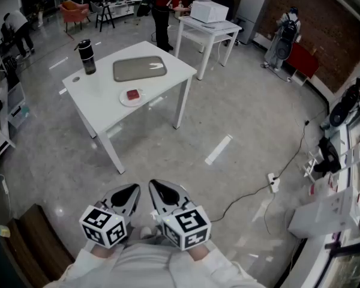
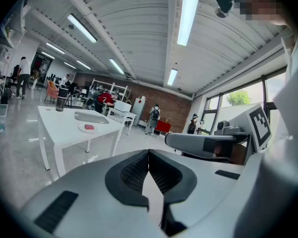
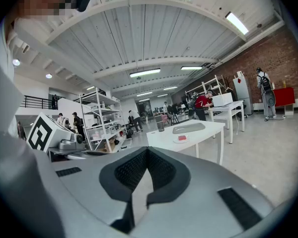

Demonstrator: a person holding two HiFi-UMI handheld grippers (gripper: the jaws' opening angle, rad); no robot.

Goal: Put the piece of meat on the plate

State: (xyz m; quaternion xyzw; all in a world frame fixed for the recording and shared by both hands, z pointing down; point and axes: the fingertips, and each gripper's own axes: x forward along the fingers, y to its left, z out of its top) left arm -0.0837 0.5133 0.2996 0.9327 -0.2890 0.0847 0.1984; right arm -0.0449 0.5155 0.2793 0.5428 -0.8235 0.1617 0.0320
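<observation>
A small red piece of meat (image 1: 132,94) lies on a round white plate (image 1: 123,100) near the front edge of a white table (image 1: 102,110), several steps ahead of me. Both grippers are held close to my body, far from the table. My left gripper (image 1: 132,189) and right gripper (image 1: 155,185) are side by side, each shut with nothing between the pads. From the left gripper view (image 2: 149,153) the meat (image 2: 90,127) shows far off to the left. In the right gripper view (image 3: 147,150) the meat (image 3: 182,138) sits on the distant table.
A grey tray (image 1: 139,68) and a dark bottle (image 1: 86,56) also stand on the table. Behind it is a second white table (image 1: 207,29) with a white box, and people at the back. A power strip (image 1: 273,182) with cable and a white strip (image 1: 218,149) lie on the floor at right.
</observation>
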